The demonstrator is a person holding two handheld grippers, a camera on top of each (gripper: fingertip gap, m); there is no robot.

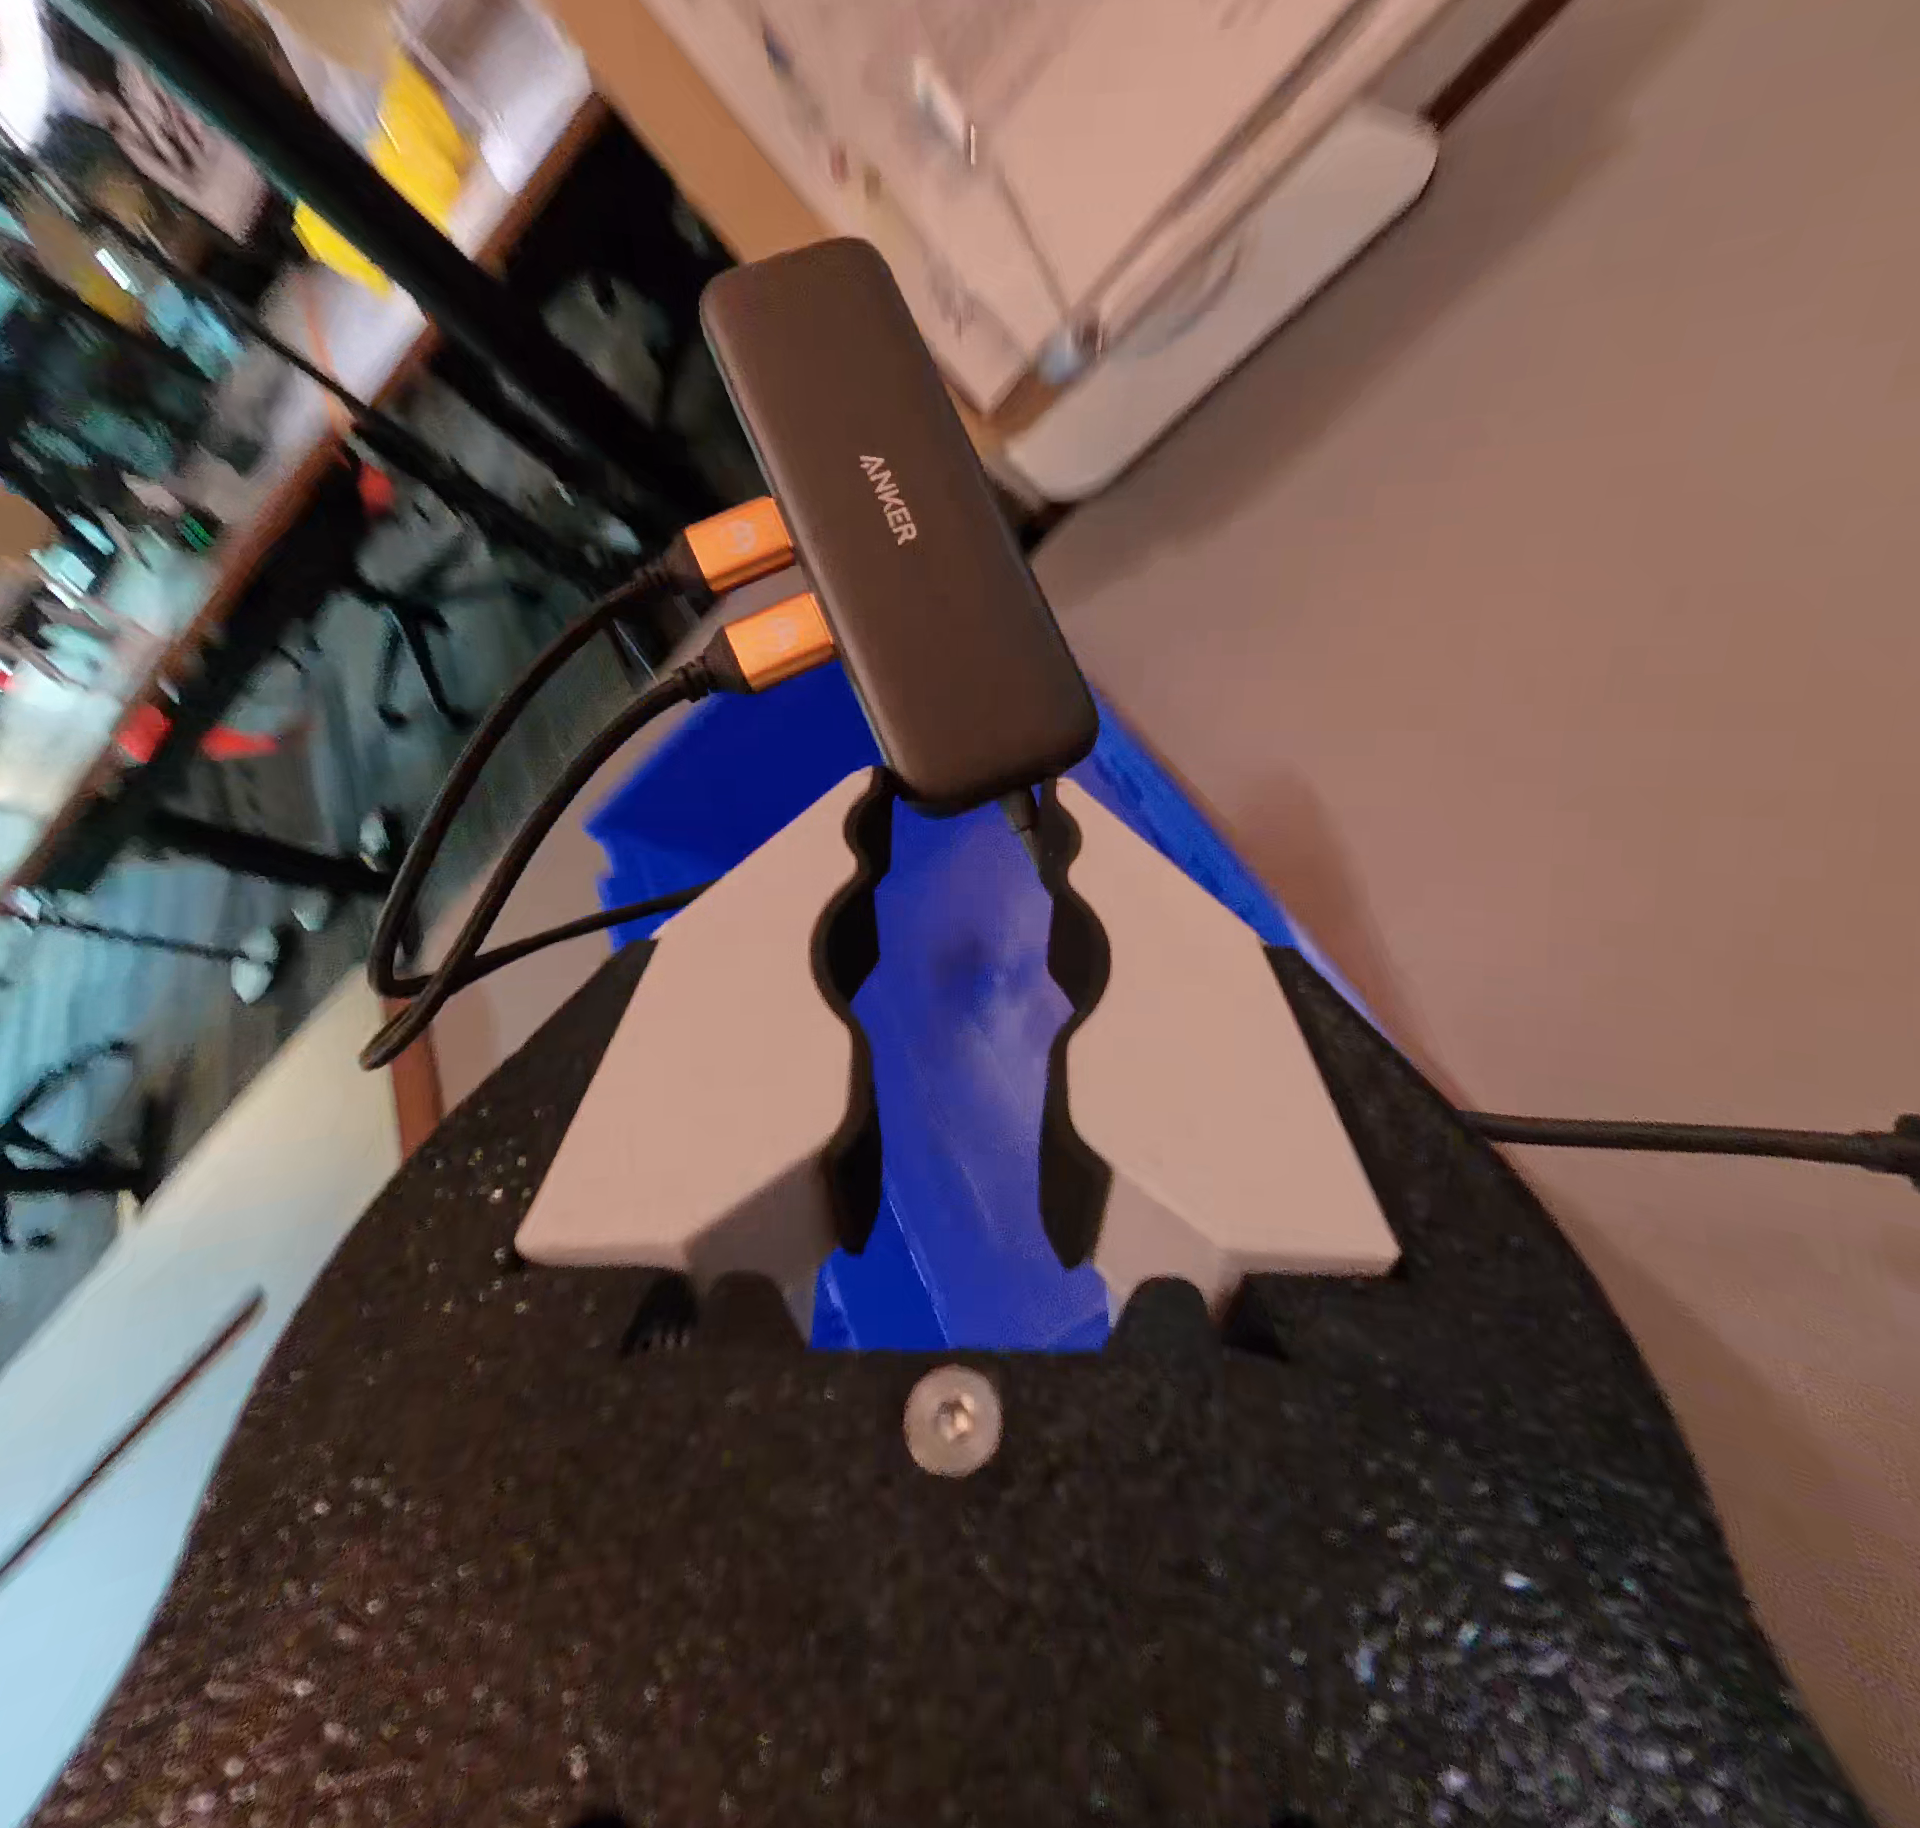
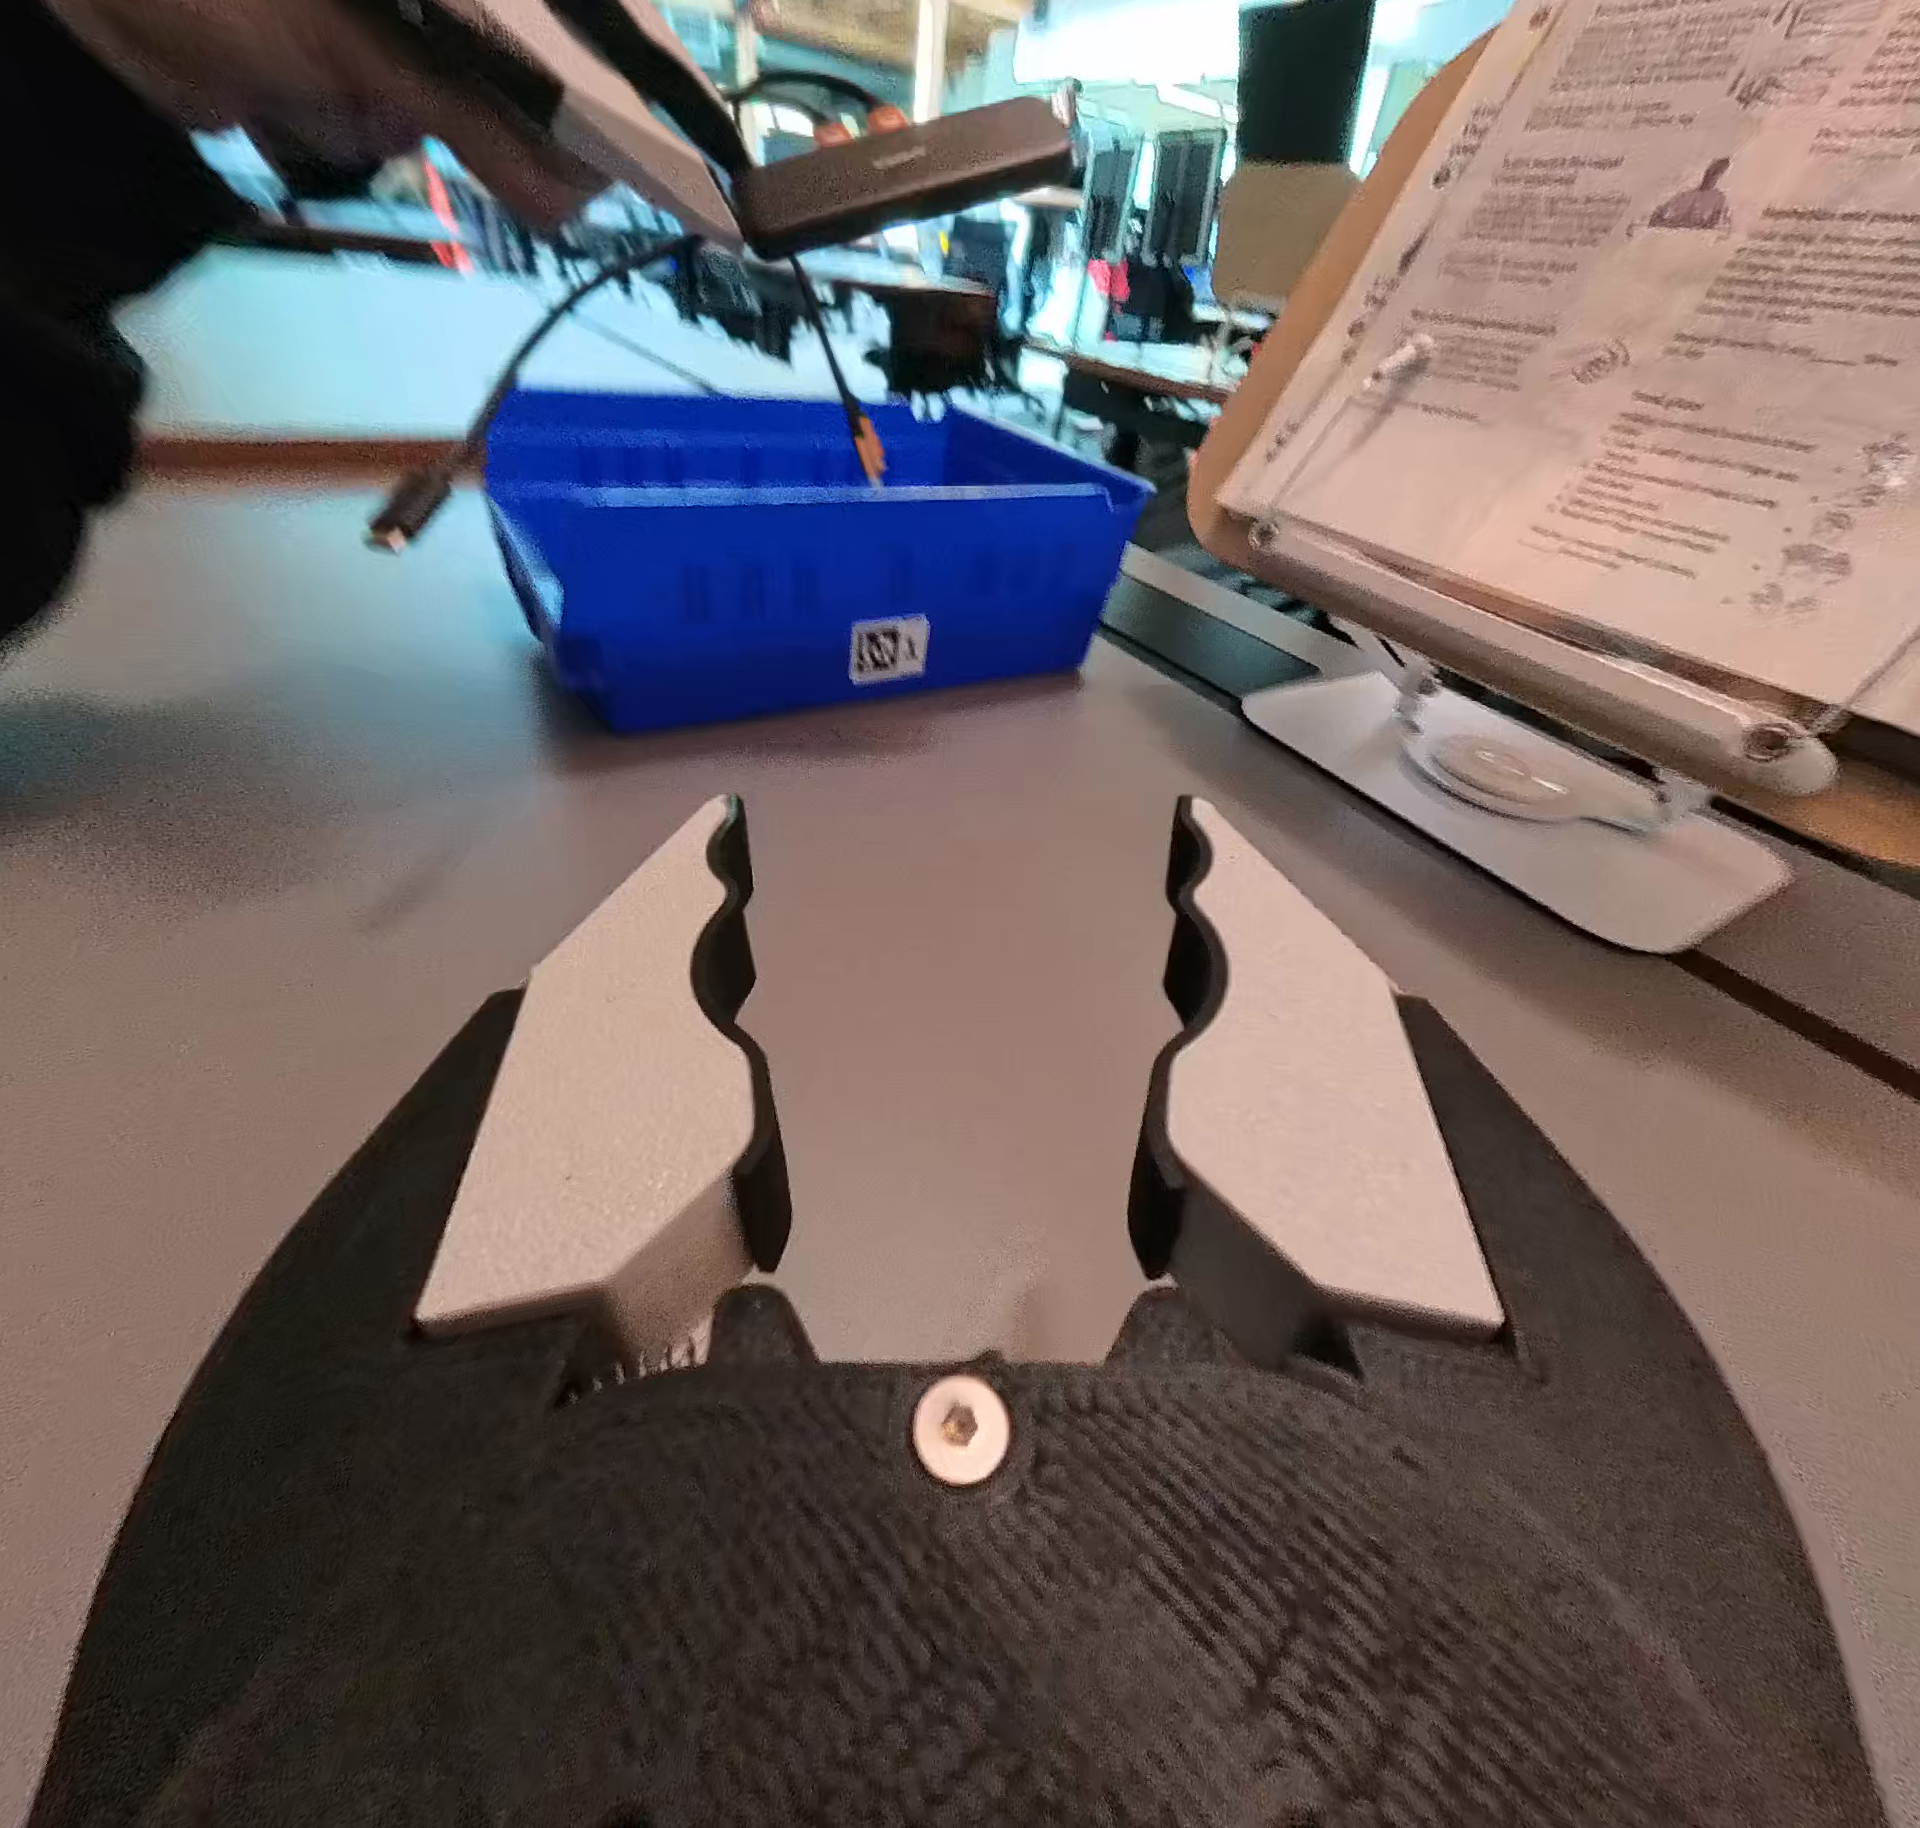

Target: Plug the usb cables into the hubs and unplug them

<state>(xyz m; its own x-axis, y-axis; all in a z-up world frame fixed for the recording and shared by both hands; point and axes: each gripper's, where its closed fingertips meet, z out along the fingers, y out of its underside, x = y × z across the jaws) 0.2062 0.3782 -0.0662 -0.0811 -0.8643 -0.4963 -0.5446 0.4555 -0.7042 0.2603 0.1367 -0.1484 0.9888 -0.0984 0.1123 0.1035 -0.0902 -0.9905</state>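
Closest to me, the right gripper (image 2: 958, 822) hangs low over the grey table (image 2: 312, 947) with its jaws spread wide and nothing between them; bare tabletop shows through the gap. Just beyond it sits a blue bin (image 2: 821, 594) with a small sticker on its front wall; to the right of that, a white stand (image 2: 1538, 843) props up a clipboard of printed pages (image 2: 1621, 303).

Above the bin, the left gripper (image 1: 961, 791) has its jaws closed on the near end of a dark hub (image 1: 894, 521), holding it up in the air, clear of the table; from the right wrist view the same hub (image 2: 914, 168) juts out level from the fingertips, over the bin's far side. Two orange-shelled USB plugs (image 1: 753, 583) sit side by side in the hub's left edge, their black cables (image 1: 468, 843) looping down; one orange plug (image 2: 868, 453) dangles on a cable into the bin, and another dark plug (image 2: 410, 511) hangs free just left of the bin. Farther off the room is blurred shelving and desks.
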